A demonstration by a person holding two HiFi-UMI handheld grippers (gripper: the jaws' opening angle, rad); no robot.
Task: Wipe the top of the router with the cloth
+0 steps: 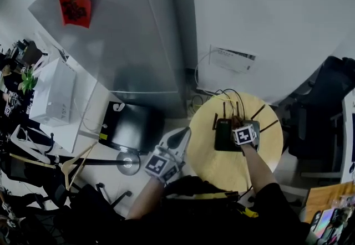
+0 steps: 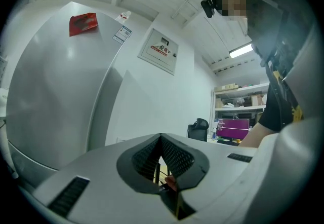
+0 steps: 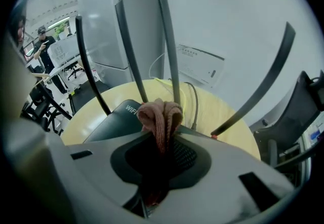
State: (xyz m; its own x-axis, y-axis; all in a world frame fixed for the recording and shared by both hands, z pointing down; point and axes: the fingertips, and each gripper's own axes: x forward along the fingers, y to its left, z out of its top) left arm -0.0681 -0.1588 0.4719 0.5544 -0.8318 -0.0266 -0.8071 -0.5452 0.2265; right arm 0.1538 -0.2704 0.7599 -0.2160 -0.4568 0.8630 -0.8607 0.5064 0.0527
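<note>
A black router (image 1: 224,134) with several upright antennas lies on a round yellow table (image 1: 222,166). My right gripper (image 1: 240,126) hovers over the router's right half and is shut on a pinkish-brown cloth (image 3: 160,115). In the right gripper view the bunched cloth sticks out of the jaws just above the router's dark top (image 3: 112,120), with antennas (image 3: 169,45) rising behind it. Whether the cloth touches the router is hidden. My left gripper (image 1: 182,134) is off the table's left edge, tilted upward, its jaws (image 2: 162,141) shut with nothing in them.
A grey refrigerator (image 1: 127,33) and a white cabinet (image 1: 266,22) stand behind the table. Cables (image 1: 213,97) trail from the router toward the wall. A black box (image 1: 130,124) sits on the floor at the left, a white box (image 1: 52,91) beyond it. A dark chair (image 1: 327,105) is at the right.
</note>
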